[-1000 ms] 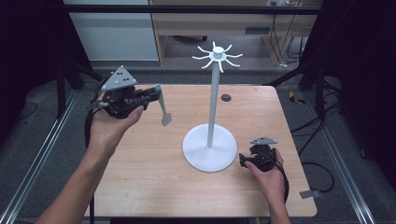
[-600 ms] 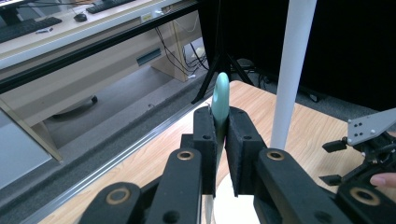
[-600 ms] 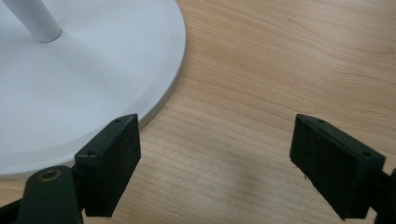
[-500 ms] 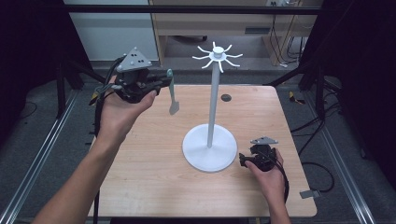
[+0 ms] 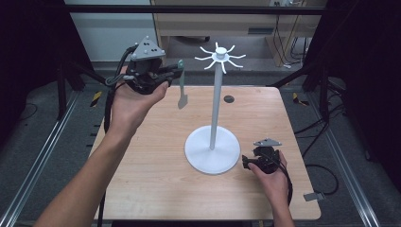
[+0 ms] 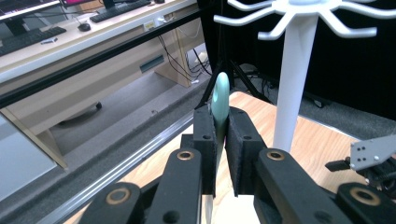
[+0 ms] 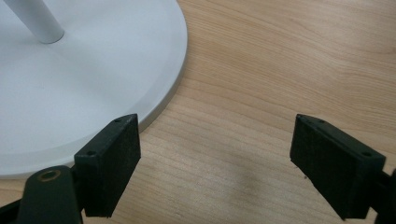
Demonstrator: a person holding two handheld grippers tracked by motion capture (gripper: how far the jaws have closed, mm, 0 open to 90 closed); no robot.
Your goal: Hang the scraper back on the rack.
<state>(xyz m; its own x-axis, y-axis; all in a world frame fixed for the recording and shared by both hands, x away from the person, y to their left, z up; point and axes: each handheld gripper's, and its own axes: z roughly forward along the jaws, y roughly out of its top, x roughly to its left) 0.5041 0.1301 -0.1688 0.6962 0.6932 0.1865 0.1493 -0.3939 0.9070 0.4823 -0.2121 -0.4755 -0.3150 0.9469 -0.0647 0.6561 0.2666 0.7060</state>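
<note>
The left gripper (image 5: 176, 71), jaws clamped on the green spatula (image 5: 181, 90) by its looped handle, has carried it up off the table (image 5: 142, 179) toward the white stand (image 5: 216, 101). Hanging looks next. The right gripper (image 5: 246, 161) rests beside the base, jaws open.

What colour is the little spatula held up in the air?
Pale grey-green spatula, clearest in the left gripper view.

Utensil (image 5: 181, 90): slim grey-green spatula, hanging upright by its looped handle top, blade down, above the table's left half, left of the white stand (image 5: 215, 109).
</note>
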